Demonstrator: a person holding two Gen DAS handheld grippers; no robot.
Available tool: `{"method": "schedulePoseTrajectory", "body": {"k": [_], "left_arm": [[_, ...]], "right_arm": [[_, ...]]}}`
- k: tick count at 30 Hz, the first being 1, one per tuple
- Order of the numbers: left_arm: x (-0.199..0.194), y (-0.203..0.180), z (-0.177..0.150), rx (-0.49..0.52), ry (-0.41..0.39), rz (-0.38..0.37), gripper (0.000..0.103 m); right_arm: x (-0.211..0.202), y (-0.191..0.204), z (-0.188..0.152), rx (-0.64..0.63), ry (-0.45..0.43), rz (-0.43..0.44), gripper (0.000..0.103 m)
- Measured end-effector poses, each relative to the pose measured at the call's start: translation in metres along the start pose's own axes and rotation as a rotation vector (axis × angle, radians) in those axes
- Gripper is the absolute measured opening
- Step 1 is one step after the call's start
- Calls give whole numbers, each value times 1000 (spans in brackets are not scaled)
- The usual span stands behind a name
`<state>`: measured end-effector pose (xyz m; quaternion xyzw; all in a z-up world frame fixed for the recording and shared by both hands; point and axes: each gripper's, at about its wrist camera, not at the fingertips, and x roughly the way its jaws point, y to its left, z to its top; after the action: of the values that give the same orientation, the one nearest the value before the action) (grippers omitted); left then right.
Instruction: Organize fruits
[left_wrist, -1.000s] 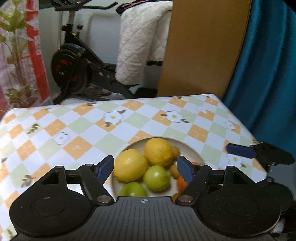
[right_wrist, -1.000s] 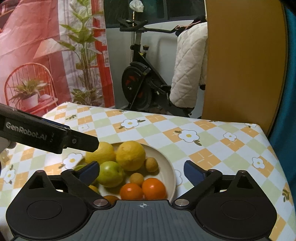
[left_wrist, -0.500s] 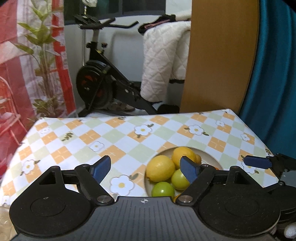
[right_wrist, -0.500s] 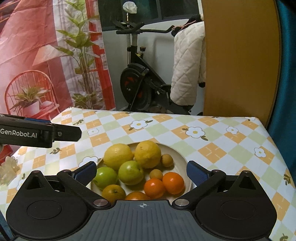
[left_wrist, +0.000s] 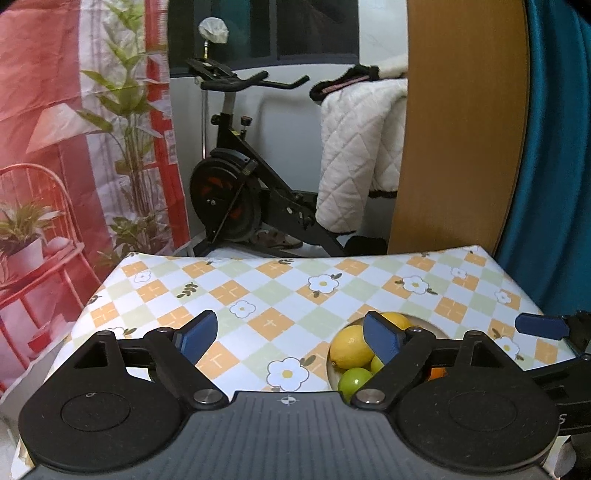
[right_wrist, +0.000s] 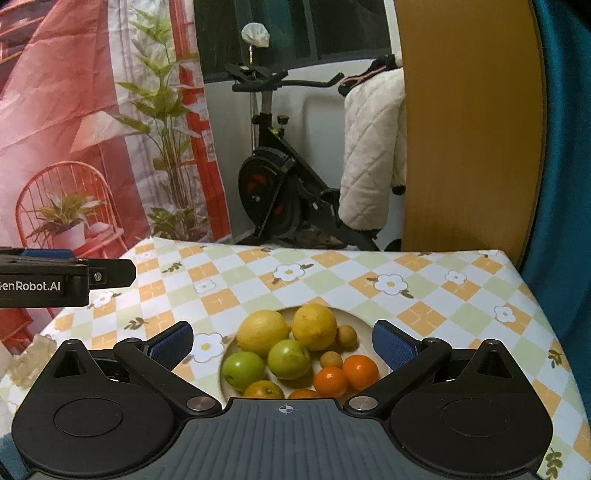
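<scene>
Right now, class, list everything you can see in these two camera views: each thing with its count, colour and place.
lemons: two, yellow, far side of the plate
green fruits: two, green, just nearer than the lemons
oranges: four showing, orange, near edge of the plate
small round fruits: two, tan, right of the lemons
plate: one, cream, on the table
tablecloth: one, orange, green and white checks with flowers, over the table
exercise bike: one, black, behind the table
quilted blanket: one, white, draped over the bike
wooden panel: one, brown, back right
left tool: one, black, blue pads, open
right tool: one, black, blue pads, open, over the plate
</scene>
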<state>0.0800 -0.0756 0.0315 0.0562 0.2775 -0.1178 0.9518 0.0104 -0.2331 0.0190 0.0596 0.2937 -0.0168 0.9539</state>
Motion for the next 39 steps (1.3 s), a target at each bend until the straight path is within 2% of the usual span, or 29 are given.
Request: {"method": "schedulePoseTrajectory", "body": {"k": [15,39], "left_arm": [[-26,19,-3,-90,-7,1,88],[-38,20,-9,-96,-17,-2,89]], "right_arm": [[-29,16,6,-8,-17,-12,102],[-35,21,9,-11,-28,-9,102]]}}
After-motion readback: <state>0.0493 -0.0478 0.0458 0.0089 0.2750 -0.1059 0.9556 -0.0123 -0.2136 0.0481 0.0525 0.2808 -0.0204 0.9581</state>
